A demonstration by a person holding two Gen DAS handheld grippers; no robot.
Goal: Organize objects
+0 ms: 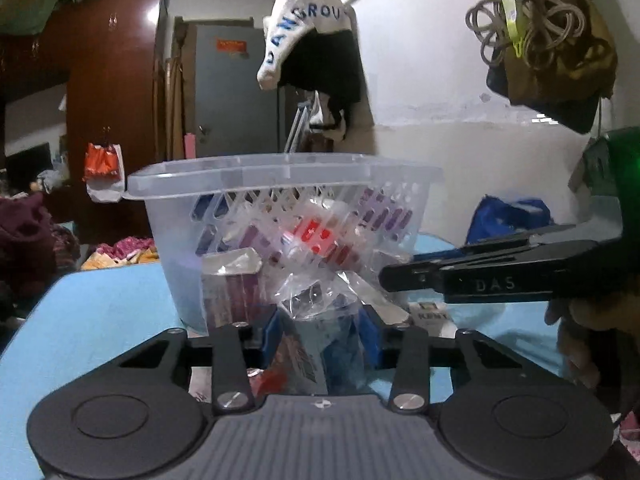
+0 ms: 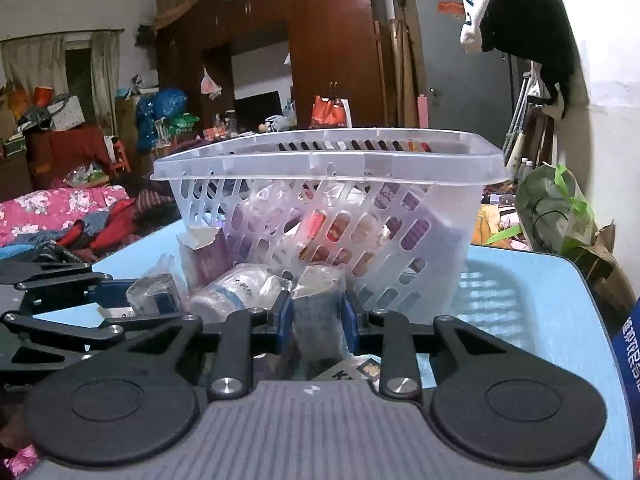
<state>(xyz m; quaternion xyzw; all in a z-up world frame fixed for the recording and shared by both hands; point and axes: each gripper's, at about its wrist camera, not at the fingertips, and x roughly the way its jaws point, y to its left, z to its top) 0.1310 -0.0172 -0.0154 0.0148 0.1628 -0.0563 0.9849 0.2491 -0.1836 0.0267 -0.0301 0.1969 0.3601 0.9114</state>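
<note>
A clear plastic basket with slotted walls stands on the light blue table and holds several packets; it also shows in the right wrist view. My left gripper is shut on a clear plastic-wrapped blue packet just in front of the basket. My right gripper is shut on a grey wrapped packet at the basket's near wall. The right gripper's body crosses the left wrist view from the right. The left gripper shows at the left of the right wrist view.
A white bottle, a purple box and a small wrapped packet lie in front of the basket. A white card lies on the table. Clothes hang on the wall. A green bag stands beyond the table's right edge.
</note>
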